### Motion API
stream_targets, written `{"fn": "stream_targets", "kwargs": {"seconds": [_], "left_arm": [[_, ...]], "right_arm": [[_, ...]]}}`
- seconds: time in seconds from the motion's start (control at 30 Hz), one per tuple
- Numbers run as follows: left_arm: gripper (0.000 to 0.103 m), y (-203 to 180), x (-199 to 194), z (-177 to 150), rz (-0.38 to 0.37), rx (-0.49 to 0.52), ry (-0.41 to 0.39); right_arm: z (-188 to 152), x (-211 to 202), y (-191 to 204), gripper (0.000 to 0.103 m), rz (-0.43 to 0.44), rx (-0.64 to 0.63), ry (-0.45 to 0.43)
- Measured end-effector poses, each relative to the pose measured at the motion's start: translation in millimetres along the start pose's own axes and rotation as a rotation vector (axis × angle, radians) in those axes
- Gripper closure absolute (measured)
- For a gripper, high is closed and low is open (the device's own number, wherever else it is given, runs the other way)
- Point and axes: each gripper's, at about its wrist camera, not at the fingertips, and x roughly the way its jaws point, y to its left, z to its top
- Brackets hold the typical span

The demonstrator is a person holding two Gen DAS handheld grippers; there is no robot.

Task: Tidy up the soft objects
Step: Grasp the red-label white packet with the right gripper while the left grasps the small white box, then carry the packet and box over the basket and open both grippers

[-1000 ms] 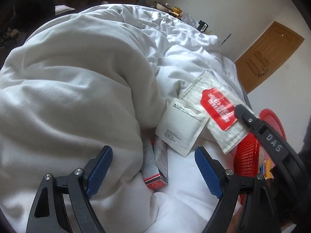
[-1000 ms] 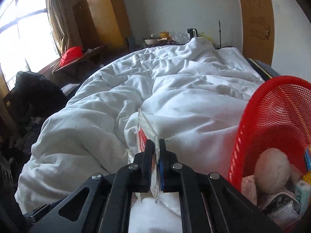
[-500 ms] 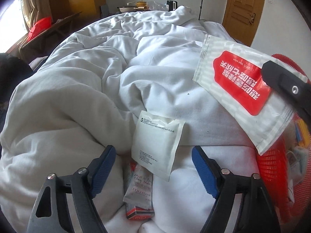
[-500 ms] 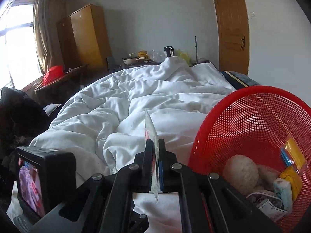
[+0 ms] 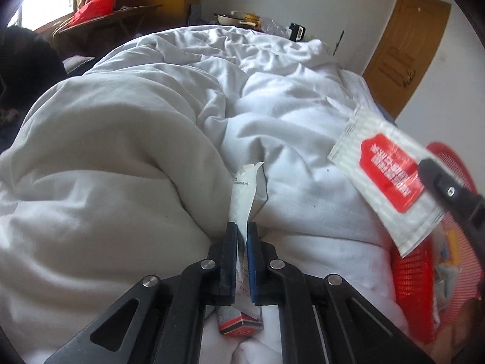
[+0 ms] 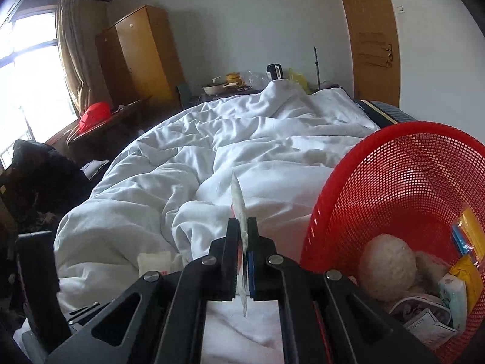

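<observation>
My left gripper (image 5: 241, 233) has its jaws closing tight on a white sachet (image 5: 244, 194), which stands edge-on between the blue pads. Under it a small red-and-white box (image 5: 239, 324) lies on the white duvet (image 5: 121, 182). My right gripper (image 6: 241, 230) is shut on a striped wipes pack with a red label (image 5: 385, 176), seen edge-on (image 6: 238, 200) in the right wrist view. It holds the pack above the duvet, just left of the red mesh basket (image 6: 394, 188). The basket holds a cream plush ball (image 6: 386, 267), yellow packets and a tissue pack.
The rumpled duvet covers the whole bed. A wooden door (image 6: 369, 33) and a wardrobe (image 6: 142, 57) stand at the far wall, with a cluttered table holding a kettle (image 6: 274, 71). Dark clothing (image 6: 39, 182) is piled left of the bed.
The left gripper has shut on the white sachet, which now stands on edge. The wipes pack in the right gripper has shifted right, toward the basket.
</observation>
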Motion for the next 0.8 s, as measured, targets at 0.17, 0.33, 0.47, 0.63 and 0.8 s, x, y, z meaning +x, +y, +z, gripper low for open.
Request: {"fn": "stream_targets", "kwargs": {"seconds": [0.17,0.33,0.47,0.63,0.8], "left_arm": [[0.1,18,-28,-1,-0.088,-0.084,-0.089],[0.1,16,-56,1,-0.16,-0.113,-0.155],[0.1,-1,-75,-1,-0.231,-0.096,-0.165],[0.1,-40,-99,-8,-0.346,-0.057,-0.132],[0.1,-98,-113,-14,-0.396,0.049,-0.07]], "right_arm": [[-1,-10,8,0.098,0.064,-0.041,-0.014],[2,-31,14,0.098,0.125,-0.072,-0.041],[8,-58,6,0.098,0.182,-0.082,-0.047],[16,-112,-33,0.098,0.293,-0.052,-0.043],[20,-167,-86,0.098,0.306,-0.043,-0.054]]}}
